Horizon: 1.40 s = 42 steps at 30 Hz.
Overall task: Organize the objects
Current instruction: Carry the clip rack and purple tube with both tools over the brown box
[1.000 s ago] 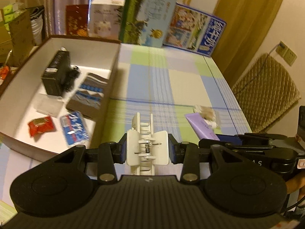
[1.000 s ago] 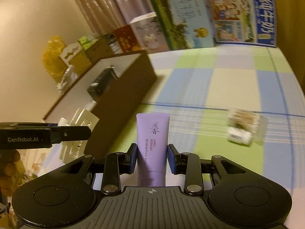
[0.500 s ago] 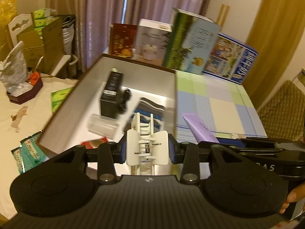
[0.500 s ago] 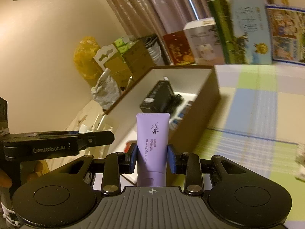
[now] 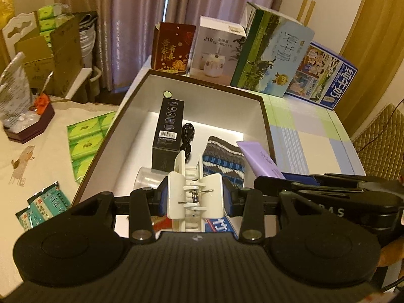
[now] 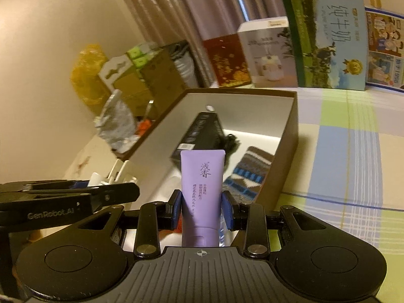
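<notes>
Left wrist view: the left tongs [image 5: 195, 199] pinch a white hair claw clip [image 5: 194, 197] by its two wings, pads pressed against it, holding it over the near end of the open brown box [image 5: 265, 116]. Just to their right, the right tongs [image 6: 201, 209] clamp a purple tube [image 6: 202, 189] at its lower body, its flat crimped end tilted up over the box's right wall. Below both, inside the box, lie a black carton [image 5: 168, 136] with a coiled black cable [image 5: 188, 136] beside it, a striped knitted piece [image 5: 223, 161] against the right wall, a clear plastic cup [image 5: 149, 179] on its side, and what looks like a blue packet [image 5: 219, 226] and a red one under the clip, mostly hidden. Past the box's far wall a row of cartons [image 5: 272, 50] stands on the checked tabletop [image 5: 315, 136]; left of the box lie green tissue packs [image 5: 85, 139].
</notes>
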Each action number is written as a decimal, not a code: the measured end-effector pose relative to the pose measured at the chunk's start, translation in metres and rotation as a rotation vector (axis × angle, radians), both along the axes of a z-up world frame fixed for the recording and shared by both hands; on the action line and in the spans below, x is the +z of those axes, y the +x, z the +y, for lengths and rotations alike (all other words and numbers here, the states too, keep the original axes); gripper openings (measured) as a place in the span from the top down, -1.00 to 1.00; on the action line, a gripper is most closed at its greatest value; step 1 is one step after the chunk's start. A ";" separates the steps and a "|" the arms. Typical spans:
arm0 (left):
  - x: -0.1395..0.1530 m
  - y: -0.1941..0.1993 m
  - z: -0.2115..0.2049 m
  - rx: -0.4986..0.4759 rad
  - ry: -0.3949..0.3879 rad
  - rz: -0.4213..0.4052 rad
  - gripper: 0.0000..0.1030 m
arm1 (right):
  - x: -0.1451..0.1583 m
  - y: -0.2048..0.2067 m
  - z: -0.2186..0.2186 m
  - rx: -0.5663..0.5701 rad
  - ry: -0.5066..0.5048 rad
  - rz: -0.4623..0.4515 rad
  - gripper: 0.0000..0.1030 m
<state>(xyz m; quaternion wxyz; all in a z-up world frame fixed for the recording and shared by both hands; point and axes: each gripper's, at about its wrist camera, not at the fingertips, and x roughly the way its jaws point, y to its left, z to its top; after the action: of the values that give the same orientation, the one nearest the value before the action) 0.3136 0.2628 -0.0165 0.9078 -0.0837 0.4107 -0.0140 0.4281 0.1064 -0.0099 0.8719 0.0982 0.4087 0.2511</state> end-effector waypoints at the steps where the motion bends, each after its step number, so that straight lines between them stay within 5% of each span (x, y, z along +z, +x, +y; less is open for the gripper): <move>1: -0.003 0.006 0.001 -0.008 0.002 0.005 0.32 | -0.003 0.005 0.002 -0.013 -0.012 0.002 0.40; 10: -0.024 0.039 0.012 -0.034 0.002 0.056 0.32 | -0.018 0.034 0.016 -0.061 -0.093 0.006 0.40; 19: -0.031 0.046 0.033 -0.007 0.000 0.079 0.32 | -0.022 0.054 0.028 -0.072 -0.190 -0.085 0.38; 42: -0.045 0.053 0.044 0.009 0.016 0.112 0.32 | -0.032 0.050 0.026 -0.051 -0.185 -0.026 0.23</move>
<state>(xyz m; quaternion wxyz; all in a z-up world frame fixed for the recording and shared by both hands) 0.3664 0.3064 -0.0613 0.8840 -0.0790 0.4607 -0.0017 0.4786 0.1324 -0.0424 0.8887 0.0245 0.4161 0.1912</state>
